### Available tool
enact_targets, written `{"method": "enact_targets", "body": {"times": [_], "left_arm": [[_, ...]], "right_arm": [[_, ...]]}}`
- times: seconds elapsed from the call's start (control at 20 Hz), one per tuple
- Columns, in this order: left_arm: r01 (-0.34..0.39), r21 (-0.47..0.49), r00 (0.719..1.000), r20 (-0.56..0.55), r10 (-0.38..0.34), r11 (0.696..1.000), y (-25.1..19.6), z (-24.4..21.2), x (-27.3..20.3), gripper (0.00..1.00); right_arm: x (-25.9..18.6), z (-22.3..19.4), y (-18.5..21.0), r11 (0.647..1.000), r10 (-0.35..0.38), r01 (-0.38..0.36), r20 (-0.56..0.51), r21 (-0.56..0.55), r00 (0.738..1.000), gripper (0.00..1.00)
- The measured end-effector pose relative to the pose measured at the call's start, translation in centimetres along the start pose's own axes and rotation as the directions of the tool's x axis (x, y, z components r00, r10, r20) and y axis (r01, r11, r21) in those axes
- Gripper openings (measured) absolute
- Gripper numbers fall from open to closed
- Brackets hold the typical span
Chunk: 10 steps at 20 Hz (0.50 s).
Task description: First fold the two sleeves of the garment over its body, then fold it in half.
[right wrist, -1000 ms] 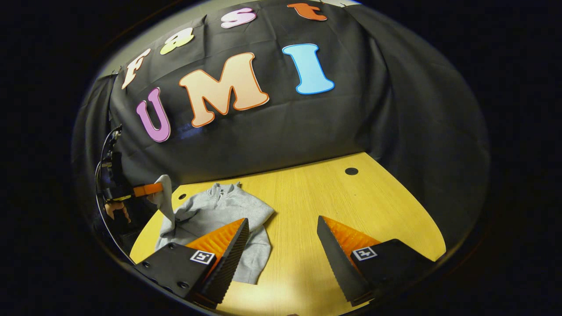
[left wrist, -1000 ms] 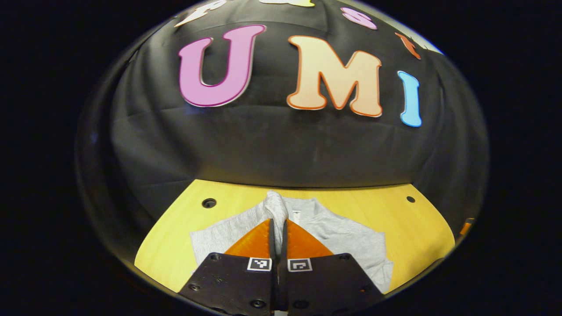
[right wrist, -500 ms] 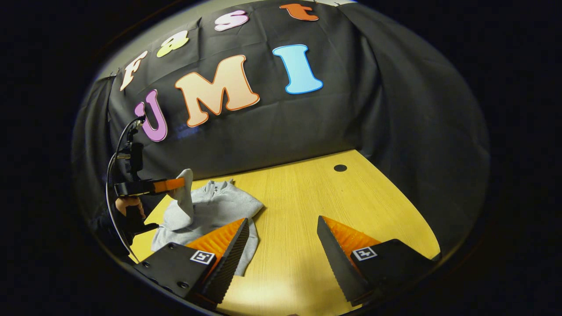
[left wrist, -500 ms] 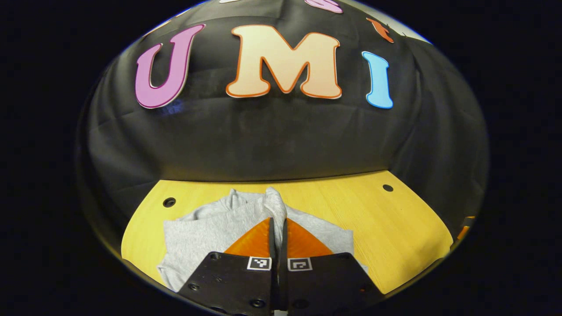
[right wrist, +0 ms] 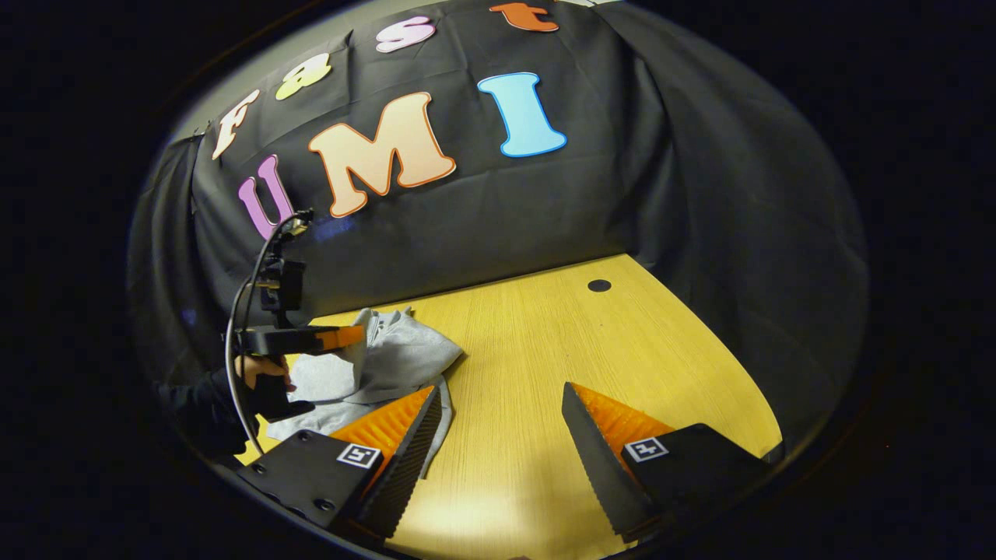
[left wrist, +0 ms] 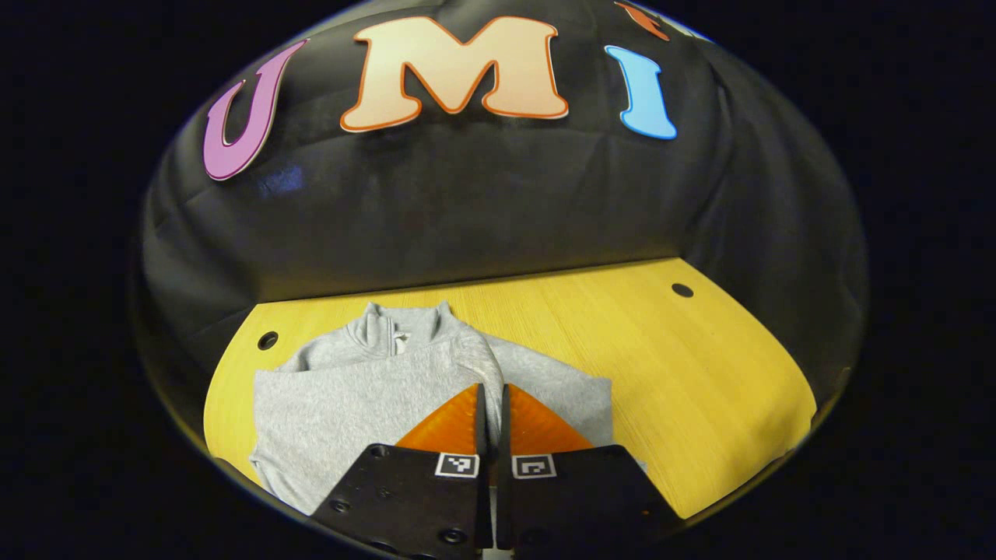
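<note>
A grey zip-neck sweatshirt (left wrist: pixel 366 389) lies on the yellow wooden table (left wrist: pixel 685 373), collar toward the back wall. My left gripper (left wrist: pixel 492 389) is shut on the cuff of one grey sleeve (left wrist: pixel 476 358), which is drawn across the body of the garment. In the right gripper view that same gripper (right wrist: pixel 354 337) shows at the left, held by a hand (right wrist: pixel 261 373), with the sleeve cloth in its tip above the sweatshirt (right wrist: pixel 397 358). My right gripper (right wrist: pixel 502 400) stands open over bare table to the right of the garment, nothing between its fingers.
The black cloth wall rises right behind the table's far edge. Small dark holes (left wrist: pixel 682 290) (left wrist: pixel 268 340) mark the tabletop near the back corners. Bare wood (right wrist: pixel 545 342) spreads to the right of the sweatshirt.
My left gripper has carried the sleeve rightward over the body and lower toward the garment. The right gripper has stayed open and nearly still.
</note>
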<state>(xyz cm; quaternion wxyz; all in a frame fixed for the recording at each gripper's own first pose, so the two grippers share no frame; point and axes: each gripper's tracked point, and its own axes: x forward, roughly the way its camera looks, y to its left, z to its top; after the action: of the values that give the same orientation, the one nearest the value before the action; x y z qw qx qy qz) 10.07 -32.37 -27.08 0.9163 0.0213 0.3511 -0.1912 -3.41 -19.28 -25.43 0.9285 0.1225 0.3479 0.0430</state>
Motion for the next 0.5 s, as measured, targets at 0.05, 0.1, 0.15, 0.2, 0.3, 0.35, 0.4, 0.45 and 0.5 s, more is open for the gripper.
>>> {"method": "enact_targets", "body": {"times": [0.05,0.1,0.15,0.2,0.3,0.35,0.4,0.45,0.5], "left_arm": [[0.008,-0.003,1.000,0.001,-0.008,1.000,-0.4,-0.2,0.3,0.03],[0.034,-0.015,0.999,-0.002,-0.034,0.999,-1.0,-0.4,0.5,0.04],[0.060,-0.030,0.998,0.001,-0.060,0.998,-1.7,-0.3,0.4,0.14],[0.070,-0.039,0.998,0.009,-0.070,0.997,-1.9,-0.2,0.4,0.20],[0.053,-0.027,0.998,0.036,-0.052,0.998,-1.6,0.5,-0.3,0.54],[0.038,-0.018,0.998,0.052,-0.037,0.999,-1.0,0.9,-1.0,0.72],[0.025,-0.012,0.997,0.075,-0.024,1.000,-0.3,1.3,-1.7,0.79],[0.018,-0.012,0.995,0.094,-0.017,1.000,0.4,1.5,-2.5,0.90],[0.007,-0.017,0.995,0.102,-0.005,1.000,1.2,1.3,-3.4,0.93]], "right_arm": [[0.1,-0.2,0.2,1.000,0.007,-0.007,-0.003,0.000,1.000,0.98],[0.2,-0.3,0.4,1.000,0.013,-0.013,-0.005,-0.001,1.000,0.98],[0.1,-0.4,0.6,1.000,0.020,-0.020,-0.007,-0.002,1.000,0.98],[0.3,-0.6,0.8,1.000,0.028,-0.028,-0.011,-0.005,1.000,0.98],[0.5,-0.7,1.3,0.999,0.041,-0.042,-0.018,-0.010,0.999,0.98],[0.6,-0.8,1.7,0.999,0.050,-0.050,-0.021,-0.010,0.999,0.98],[0.7,-0.8,2.3,0.998,0.059,-0.059,-0.022,-0.011,0.998,0.98],[0.9,-0.8,2.8,0.998,0.067,-0.067,-0.018,-0.014,0.998,0.98],[1.1,-0.7,3.4,0.997,0.069,-0.070,-0.016,-0.020,0.997,0.98]]}}
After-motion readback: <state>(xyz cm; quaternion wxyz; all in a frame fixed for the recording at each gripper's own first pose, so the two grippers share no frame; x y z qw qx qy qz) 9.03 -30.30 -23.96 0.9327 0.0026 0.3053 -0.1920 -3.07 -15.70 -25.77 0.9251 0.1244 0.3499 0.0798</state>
